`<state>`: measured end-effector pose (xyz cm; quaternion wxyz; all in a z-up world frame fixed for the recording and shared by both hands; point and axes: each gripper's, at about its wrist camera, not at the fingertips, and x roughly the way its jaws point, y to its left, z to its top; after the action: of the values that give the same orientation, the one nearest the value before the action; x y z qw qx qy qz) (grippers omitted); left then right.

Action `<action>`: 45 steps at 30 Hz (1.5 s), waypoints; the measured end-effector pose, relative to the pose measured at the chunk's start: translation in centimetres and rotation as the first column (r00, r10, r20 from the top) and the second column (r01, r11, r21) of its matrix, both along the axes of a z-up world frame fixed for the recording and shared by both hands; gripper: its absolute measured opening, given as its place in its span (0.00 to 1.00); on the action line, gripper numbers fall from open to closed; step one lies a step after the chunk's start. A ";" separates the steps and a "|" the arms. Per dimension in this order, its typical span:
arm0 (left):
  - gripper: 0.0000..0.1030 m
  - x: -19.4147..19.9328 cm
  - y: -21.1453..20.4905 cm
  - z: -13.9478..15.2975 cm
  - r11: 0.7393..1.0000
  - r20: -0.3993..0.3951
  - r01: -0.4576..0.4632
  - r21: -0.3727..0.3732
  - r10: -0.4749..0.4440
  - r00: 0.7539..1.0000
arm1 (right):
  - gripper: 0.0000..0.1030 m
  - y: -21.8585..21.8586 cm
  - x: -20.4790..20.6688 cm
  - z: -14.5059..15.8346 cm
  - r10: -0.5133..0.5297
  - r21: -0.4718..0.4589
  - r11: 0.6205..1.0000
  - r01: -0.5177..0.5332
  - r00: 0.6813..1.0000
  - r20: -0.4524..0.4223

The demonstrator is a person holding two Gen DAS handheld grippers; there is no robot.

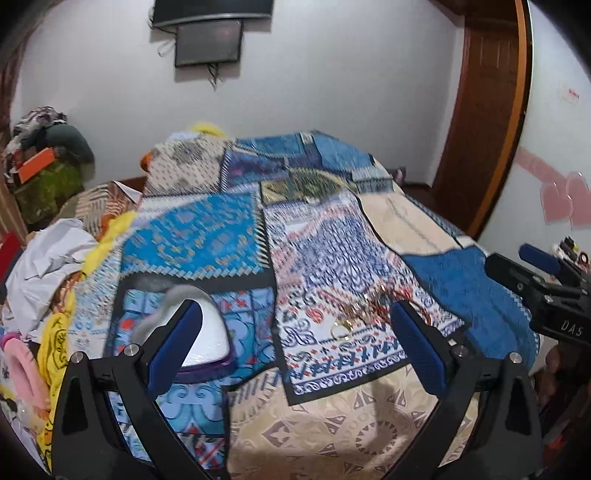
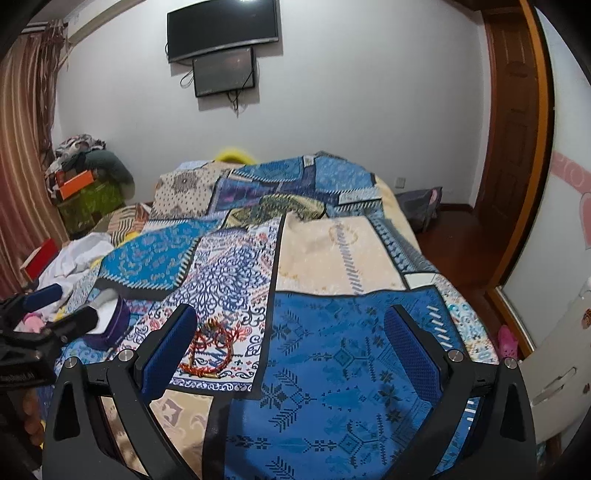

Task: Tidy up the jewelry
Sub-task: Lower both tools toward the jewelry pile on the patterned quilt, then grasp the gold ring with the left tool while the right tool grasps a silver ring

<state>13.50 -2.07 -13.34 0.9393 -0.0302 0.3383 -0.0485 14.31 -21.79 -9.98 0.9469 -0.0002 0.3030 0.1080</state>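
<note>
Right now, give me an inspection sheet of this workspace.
Surface: bed under a blue and beige patchwork cover.
Job's things: jewelry heaped in a tangle of red and gold on the white patterned patch; gold ring beside it; open purple box with white lining to the left.
Clutter: clothes piled along the bed's left edge; a heap in the far left corner.
Grippers: left tongs open, empty, over the box and the jewelry; right tongs open, empty, over the blue patch.
Cables: wires hang below the screens.
Surroundings: white wall, wooden door, striped curtain.
</note>
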 end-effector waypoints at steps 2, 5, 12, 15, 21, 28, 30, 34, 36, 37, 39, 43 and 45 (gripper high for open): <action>0.91 0.4 -0.3 -0.7 1.000 -0.028 0.022 -0.002 -0.022 0.999 | 0.98 0.2 0.3 -0.5 0.020 0.005 1.000 -0.020 1.000 -0.011; 0.81 1.2 -1.0 -1.9 0.999 -0.075 0.054 -0.010 -0.054 0.996 | 0.90 0.6 0.7 -1.1 0.059 0.008 0.998 -0.059 0.998 -0.030; 0.53 2.8 -1.8 -3.9 0.992 -0.153 0.112 -0.061 -0.120 0.981 | 0.61 1.7 2.1 -2.8 0.176 0.076 0.983 -0.168 0.977 -0.118; 0.45 3.3 -1.9 -4.5 0.988 -0.175 0.126 -0.092 -0.140 0.975 | 0.49 2.4 2.4 -3.2 0.216 0.087 0.975 -0.205 0.967 -0.132; 0.37 3.7 -2.0 -5.1 0.982 -0.189 0.144 -0.122 -0.166 0.968 | 0.39 3.8 2.7 -3.5 0.275 0.088 0.960 -0.265 0.951 -0.142; 0.26 4.3 -1.7 -5.5 0.976 -0.190 0.154 -0.152 -0.182 0.965 | 0.33 4.8 3.5 -4.2 0.322 0.113 0.945 -0.307 0.932 -0.166; 0.24 4.5 -1.7 -5.6 0.975 -0.188 0.155 -0.156 -0.184 0.965 | 0.32 5.2 3.7 -4.4 0.330 0.118 0.942 -0.313 0.927 -0.176; 0.18 4.5 -1.7 -5.7 0.975 -0.183 0.156 -0.155 -0.184 0.966 | 0.32 5.7 4.1 -4.9 0.343 0.121 0.938 -0.325 0.918 -0.199; 0.17 4.5 -1.6 -5.8 0.975 -0.181 0.158 -0.158 -0.186 0.966 | 0.32 5.9 4.3 -5.1 0.347 0.123 0.937 -0.327 0.914 -0.210; 0.16 4.5 -1.6 -5.8 0.975 -0.179 0.155 -0.160 -0.183 0.967 | 0.32 6.0 4.5 -5.3 0.349 0.124 0.936 -0.329 0.912 -0.216; 0.16 4.5 -1.6 -5.9 0.976 -0.174 0.149 -0.160 -0.177 0.969 | 0.32 6.1 4.6 -5.5 0.346 0.121 0.937 -0.327 0.911 -0.222; 0.16 4.4 -1.6 -5.9 0.977 -0.165 0.148 -0.150 -0.173 0.971 | 0.31 6.2 5.0 -5.6 0.333 0.105 0.943 -0.317 0.914 -0.230; 0.10 4.4 -1.4 -5.8 0.976 -0.163 0.147 -0.163 -0.174 0.971 | 0.27 6.3 5.1 -5.6 0.332 0.100 0.943 -0.317 0.915 -0.231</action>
<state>17.85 -3.49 -19.12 0.8937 -0.0774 0.4167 -0.1469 19.41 -15.50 -15.55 0.8708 -0.0084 0.4095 0.2718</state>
